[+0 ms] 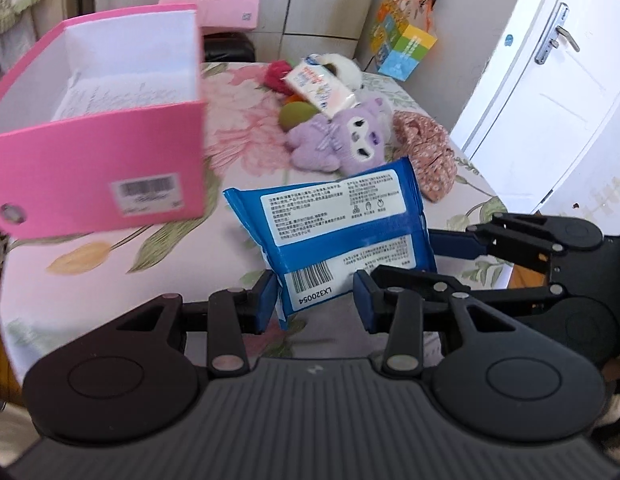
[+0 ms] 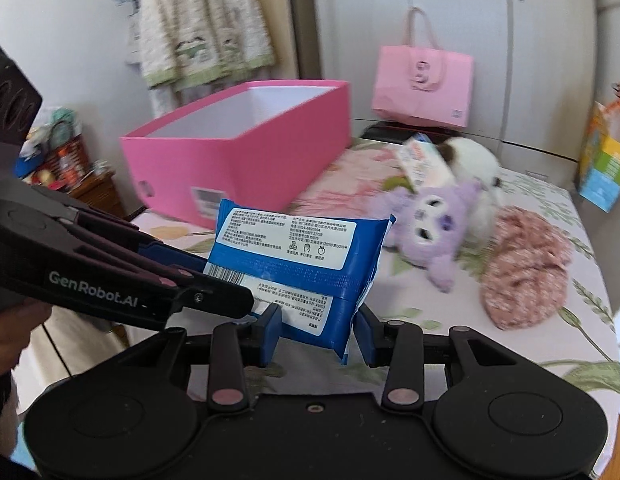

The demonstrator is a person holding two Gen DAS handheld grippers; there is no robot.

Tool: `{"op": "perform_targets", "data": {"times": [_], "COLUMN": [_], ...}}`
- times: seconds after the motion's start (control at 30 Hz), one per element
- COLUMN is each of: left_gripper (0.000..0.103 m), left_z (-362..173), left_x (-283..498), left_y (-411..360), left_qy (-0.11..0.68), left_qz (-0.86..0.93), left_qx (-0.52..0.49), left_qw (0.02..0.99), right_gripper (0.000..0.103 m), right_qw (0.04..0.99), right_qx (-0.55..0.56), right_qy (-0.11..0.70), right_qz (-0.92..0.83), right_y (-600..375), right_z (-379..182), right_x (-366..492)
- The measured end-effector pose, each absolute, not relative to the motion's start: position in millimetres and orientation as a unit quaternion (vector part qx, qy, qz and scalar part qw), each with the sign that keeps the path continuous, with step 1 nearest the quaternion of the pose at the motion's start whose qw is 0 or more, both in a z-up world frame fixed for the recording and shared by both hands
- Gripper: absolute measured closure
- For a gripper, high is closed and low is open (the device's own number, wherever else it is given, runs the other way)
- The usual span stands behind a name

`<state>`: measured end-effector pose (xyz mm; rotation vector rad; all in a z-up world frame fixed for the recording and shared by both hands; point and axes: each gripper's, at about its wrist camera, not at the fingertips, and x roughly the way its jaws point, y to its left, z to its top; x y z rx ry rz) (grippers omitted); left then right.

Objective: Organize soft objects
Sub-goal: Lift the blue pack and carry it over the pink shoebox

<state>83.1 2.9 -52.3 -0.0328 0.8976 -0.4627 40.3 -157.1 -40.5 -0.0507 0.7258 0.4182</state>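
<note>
A blue wet-wipes pack [image 1: 333, 232] is held up above the floral bed; it also shows in the right wrist view [image 2: 298, 268]. My left gripper [image 1: 315, 300] is shut on its lower left end. My right gripper [image 2: 319, 334] is shut on its other end and shows from the side in the left wrist view [image 1: 453, 246]. An open pink box [image 1: 98, 128] stands on the bed to the left, also in the right wrist view [image 2: 246, 140]. Behind the pack lie a purple plush [image 1: 341, 140], a tissue pack [image 1: 319, 88], a white plush [image 2: 475, 160] and a pink floral cloth [image 1: 425, 156].
The floral bedsheet [image 1: 150, 264] covers the bed. A pink paper bag [image 2: 421, 84] and a colourful bag [image 1: 403, 46] stand at the back by the wardrobe. A white door [image 1: 549, 92] is on the right. Clothes [image 2: 198, 28] hang at the back left.
</note>
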Motion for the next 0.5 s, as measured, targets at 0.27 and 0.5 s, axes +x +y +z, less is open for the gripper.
{"op": "perform_targets", "data": {"times": [0.27, 0.5], "left_gripper": [0.063, 0.063], "left_z": [-34, -10], "left_x": [54, 51], "left_y": [52, 83], "left_qy": [0.446, 0.439], "left_qz": [-0.173, -0.151], "left_qx": [-0.028, -0.030], "left_qw": [0.878, 0.885], "right_gripper": [0.057, 0.056], "right_qw": [0.896, 0.888], "right_qx": [-0.059, -0.068], "right_qy": [0.341, 0.323], "right_qz": [0.277, 0.321], "right_y": [-111, -81], "right_z": [-20, 4], "right_x": [31, 39]}}
